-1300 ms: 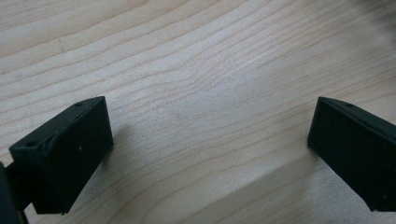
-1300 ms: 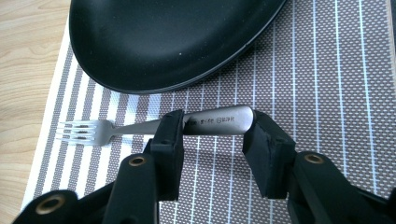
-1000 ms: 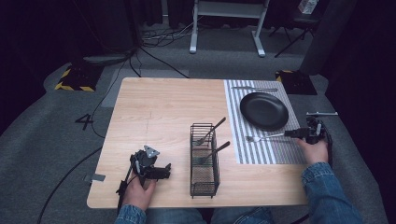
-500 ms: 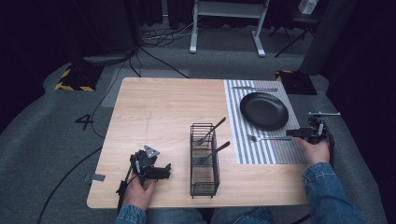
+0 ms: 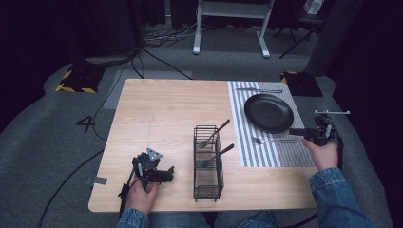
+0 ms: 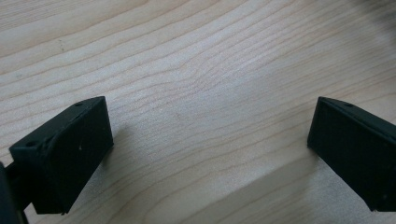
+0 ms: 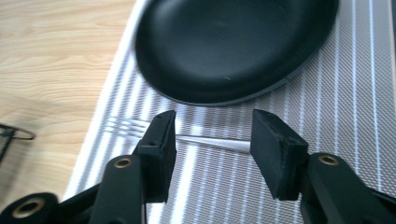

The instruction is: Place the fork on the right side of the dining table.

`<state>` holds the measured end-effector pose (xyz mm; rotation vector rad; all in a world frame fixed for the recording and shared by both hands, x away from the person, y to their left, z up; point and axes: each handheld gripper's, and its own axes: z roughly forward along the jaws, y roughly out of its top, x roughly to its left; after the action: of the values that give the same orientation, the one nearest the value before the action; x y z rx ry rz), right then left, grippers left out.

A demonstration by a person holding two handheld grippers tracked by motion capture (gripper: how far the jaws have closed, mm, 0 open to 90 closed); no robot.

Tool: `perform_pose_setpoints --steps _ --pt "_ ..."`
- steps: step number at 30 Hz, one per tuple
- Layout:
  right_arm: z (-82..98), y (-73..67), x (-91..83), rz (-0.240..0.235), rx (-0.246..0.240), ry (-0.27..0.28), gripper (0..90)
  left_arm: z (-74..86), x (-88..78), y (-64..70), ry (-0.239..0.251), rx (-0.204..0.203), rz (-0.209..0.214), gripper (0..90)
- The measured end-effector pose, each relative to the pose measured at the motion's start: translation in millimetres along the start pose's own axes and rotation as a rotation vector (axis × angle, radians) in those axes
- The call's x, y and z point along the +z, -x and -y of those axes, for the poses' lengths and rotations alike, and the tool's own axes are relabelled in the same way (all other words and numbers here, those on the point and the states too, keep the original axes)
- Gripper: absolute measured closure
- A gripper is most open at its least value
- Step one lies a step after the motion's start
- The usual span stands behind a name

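So the right gripper [image 7: 212,140] has just been opening its jaws and grips nothing, with the fork [image 7: 140,129] lying flat on the striped placemat [image 7: 336,140] just beside the black plate [image 7: 233,46]. Left gripper [image 5: 159,175] sits wide open on the table [image 6: 196,70], well left of that plate.

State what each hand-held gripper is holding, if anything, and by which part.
Nothing is held. The right hand-held gripper has just been opening, the fork lying free on the placemat. The left hand-held gripper is open over the table.
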<state>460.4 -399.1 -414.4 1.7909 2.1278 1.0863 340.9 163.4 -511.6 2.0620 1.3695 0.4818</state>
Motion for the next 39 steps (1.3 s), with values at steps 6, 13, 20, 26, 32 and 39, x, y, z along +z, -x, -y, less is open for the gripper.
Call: perform_pose_setpoints --steps 6,13,20,26,32,39 --pt "0.2 -23.3 -15.0 -0.016 -0.077 0.023 47.6 0.0 0.0 0.0 0.000 0.000 0.000 0.2" --pt "4.8 -53.8 -24.0 -0.048 -0.208 0.019 38.8 0.4 -0.6 -0.3 -0.003 0.003 0.002 0.2" --pt "13.9 -81.3 -26.1 -0.124 -0.294 -0.016 35.5 2.0 -1.8 -0.3 0.000 0.005 0.003 0.4" --pt "25.0 -99.9 -31.3 -0.165 -0.345 -0.010 33.9 4.1 -3.7 -0.2 -0.001 0.007 0.006 0.4" --pt "46.7 -108.3 -33.6 -0.248 -0.359 0.039 32.6 4.2 -3.9 -0.3 -0.001 0.009 0.008 0.4" --pt "73.2 -114.6 -31.8 -0.265 -0.411 0.070 32.0 4.3 -3.9 -0.3 -0.001 0.009 0.008 0.4"
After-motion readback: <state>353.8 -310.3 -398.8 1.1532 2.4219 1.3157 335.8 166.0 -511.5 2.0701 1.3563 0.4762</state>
